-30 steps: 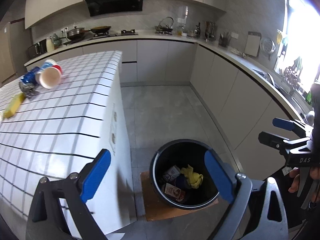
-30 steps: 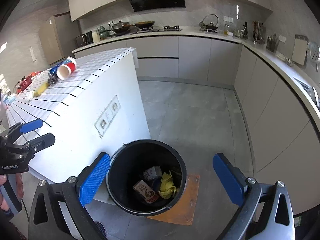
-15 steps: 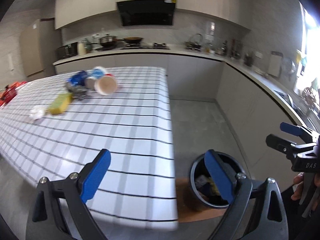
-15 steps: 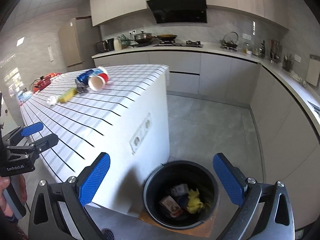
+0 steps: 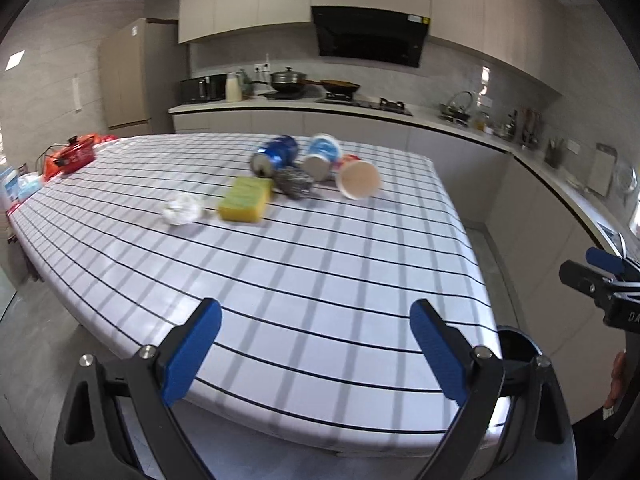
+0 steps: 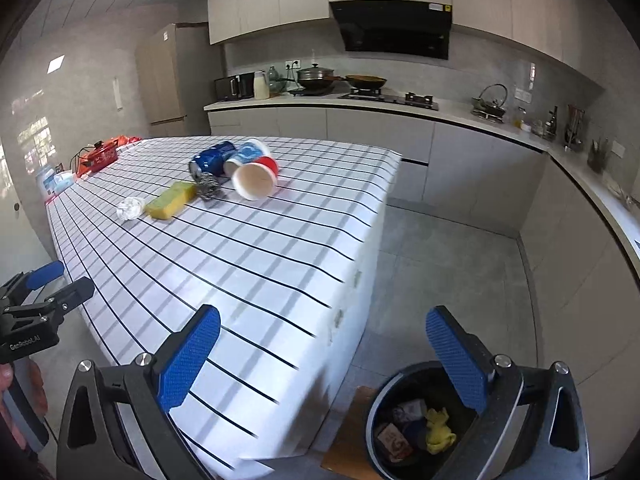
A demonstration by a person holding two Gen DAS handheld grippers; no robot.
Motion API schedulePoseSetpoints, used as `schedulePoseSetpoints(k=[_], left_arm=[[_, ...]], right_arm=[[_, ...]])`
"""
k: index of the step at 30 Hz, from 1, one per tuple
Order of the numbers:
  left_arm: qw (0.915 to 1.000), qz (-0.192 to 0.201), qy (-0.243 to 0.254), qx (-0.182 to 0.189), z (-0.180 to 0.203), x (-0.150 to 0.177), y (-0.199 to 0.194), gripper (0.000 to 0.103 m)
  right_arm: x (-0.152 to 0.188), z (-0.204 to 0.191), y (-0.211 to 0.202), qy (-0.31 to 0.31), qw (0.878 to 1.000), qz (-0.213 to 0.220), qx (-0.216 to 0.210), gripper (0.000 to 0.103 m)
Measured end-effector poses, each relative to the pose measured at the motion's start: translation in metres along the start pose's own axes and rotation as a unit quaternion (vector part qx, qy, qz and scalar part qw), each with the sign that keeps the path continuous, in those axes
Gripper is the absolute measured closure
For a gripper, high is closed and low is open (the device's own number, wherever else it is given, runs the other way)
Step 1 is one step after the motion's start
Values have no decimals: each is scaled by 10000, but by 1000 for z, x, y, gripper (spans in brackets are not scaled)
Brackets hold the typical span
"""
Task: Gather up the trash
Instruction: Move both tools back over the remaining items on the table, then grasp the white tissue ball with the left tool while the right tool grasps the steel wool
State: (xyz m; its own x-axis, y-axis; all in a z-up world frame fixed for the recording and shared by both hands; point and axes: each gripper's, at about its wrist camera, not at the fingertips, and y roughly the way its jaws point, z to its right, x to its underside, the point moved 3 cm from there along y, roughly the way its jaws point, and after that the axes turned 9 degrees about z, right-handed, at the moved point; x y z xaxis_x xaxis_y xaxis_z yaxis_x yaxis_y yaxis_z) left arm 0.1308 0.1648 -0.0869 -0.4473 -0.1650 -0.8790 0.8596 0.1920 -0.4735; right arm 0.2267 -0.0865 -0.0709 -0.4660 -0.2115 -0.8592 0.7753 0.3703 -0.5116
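Trash sits in a cluster toward the far end of the checked bench [image 5: 320, 280]: crumpled paper ball [image 5: 182, 209], yellow sponge [image 5: 245, 199] just beside it, steel-wool scrubber [image 5: 295, 184], blue can [image 5: 274, 155] on its side, blue-white cup [image 5: 321, 157] and red paper cup [image 5: 357, 178], both tipped over. Black bin [image 6: 416, 428] stands on the floor at the bench's near corner w/ wrappers and a yellow bit inside. Left gripper [image 5: 316, 348] – jaws wide apart, nothing held – over the bench's near edge. Right gripper [image 6: 324, 356] likewise agape, empty, above the bin.
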Motion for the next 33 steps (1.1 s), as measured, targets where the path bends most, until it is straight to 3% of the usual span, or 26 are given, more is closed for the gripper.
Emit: schedulePoseSetpoints(k=[10,15,19,24,26,33], left_arm=[[9995,3,-131,-283,-73,-9,19,7],[9997,-49,-130,-219,-107,-13,42,11],[9996,-155,-115,-193,-129,-18,67,16],[9994,-204,-201,-171,-151,-28,99,16],[9994,-244,-191,-147,-157,-32,113,18],[9985,-492,-250,-9,-176,-43,167,26]], right_arm=[[-26,-75,39,-206,9995,-42,-221,0],[-37,-108,66,-341,9984,-46,-449,0],[-48,-131,92,-428,9973,-76,-586,15],[-61,-154,132,-484,9966,-149,-651,20],[-64,-162,149,-492,9961,-208,-701,29],[-75,-182,212,-645,9943,-477,-700,32]])
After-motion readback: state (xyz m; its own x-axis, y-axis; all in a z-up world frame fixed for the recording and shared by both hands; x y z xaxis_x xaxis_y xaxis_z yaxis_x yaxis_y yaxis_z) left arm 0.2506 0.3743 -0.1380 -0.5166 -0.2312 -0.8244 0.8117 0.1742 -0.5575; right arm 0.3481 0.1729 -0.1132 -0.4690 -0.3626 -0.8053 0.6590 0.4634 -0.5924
